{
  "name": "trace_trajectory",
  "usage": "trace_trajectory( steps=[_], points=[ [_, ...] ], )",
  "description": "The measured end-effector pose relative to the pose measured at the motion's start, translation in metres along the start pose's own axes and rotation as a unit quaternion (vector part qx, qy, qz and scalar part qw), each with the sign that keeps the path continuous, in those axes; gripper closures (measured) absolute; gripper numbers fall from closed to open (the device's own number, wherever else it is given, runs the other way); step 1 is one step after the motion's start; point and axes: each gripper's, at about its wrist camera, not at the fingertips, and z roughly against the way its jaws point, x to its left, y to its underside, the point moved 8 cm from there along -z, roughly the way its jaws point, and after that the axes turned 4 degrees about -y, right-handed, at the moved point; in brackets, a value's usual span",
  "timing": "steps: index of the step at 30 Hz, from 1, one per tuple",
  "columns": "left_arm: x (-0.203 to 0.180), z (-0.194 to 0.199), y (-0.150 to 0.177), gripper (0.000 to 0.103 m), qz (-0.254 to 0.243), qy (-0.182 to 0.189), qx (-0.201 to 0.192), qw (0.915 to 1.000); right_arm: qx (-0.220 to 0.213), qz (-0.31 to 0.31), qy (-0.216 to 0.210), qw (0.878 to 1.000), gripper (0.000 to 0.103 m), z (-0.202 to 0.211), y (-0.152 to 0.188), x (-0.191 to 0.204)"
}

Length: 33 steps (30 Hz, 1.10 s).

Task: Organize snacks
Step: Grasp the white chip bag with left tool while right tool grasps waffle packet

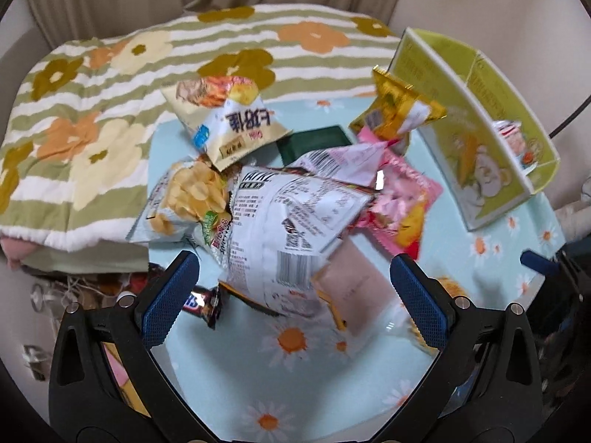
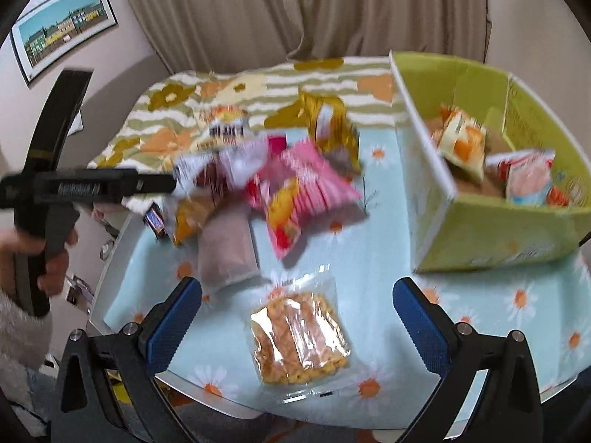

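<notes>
The right gripper hangs with jaws wide apart and empty, the clear square packet of golden noodle snack directly between and below them, flat on the daisy-print worktop; the green cardboard box lies right, with open room between; the left gripper, equally agape and empty, faces the heap, its white crisp bag foremost.

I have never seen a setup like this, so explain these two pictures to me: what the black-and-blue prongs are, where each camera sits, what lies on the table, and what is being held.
There is no robot. A person holds a two-finger gripper in each hand, with a camera on each looking along its blue fingers. One picture is from the left gripper, the other from the right gripper. Both are open and hold nothing. The right view also shows the person's left hand on its handle. On the daisy tablecloth lies a pile of snack bags and a clear packet apart from it. The green box already holds a few snacks.
</notes>
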Motion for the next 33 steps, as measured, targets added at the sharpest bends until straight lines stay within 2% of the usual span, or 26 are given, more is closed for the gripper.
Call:
trace_trajectory(
  steps=[5, 10, 13, 16, 18, 24, 33],
  points=[
    [0.003, -0.026, 0.0, 0.004, -0.005, -0.009, 0.017, 0.9998, 0.035, 0.034, -0.015, 0.999, 0.0, -0.023, 0.022, 0.007],
    [0.005, -0.043, 0.001, 0.008, -0.005, -0.029, 0.024, 0.9993, 0.052, 0.07, -0.015, 0.996, 0.0, -0.04, 0.034, 0.009],
    [0.005, -0.049, 0.002, 0.016, -0.008, -0.044, 0.027, 0.9986, 0.061, 0.08, -0.015, 0.995, 0.0, -0.049, 0.042, 0.005],
    [0.005, -0.057, 0.005, 0.029, -0.008, -0.046, 0.037, 0.9982, 0.066, 0.084, -0.022, 0.994, 0.0, -0.056, 0.047, 0.003],
    [0.004, -0.058, 0.009, 0.033, -0.014, -0.054, 0.038, 0.9977, 0.07, 0.085, -0.027, 0.994, 0.0, -0.06, 0.048, 0.002],
    [0.0, -0.054, 0.014, 0.039, -0.025, -0.073, 0.031, 0.9965, 0.078, 0.094, -0.033, 0.992, 0.0, -0.068, 0.049, 0.002],
    [-0.004, -0.04, 0.02, 0.041, -0.031, -0.074, 0.023, 0.9965, 0.089, 0.117, -0.028, 0.989, 0.0, -0.08, 0.051, 0.006]
  ],
)
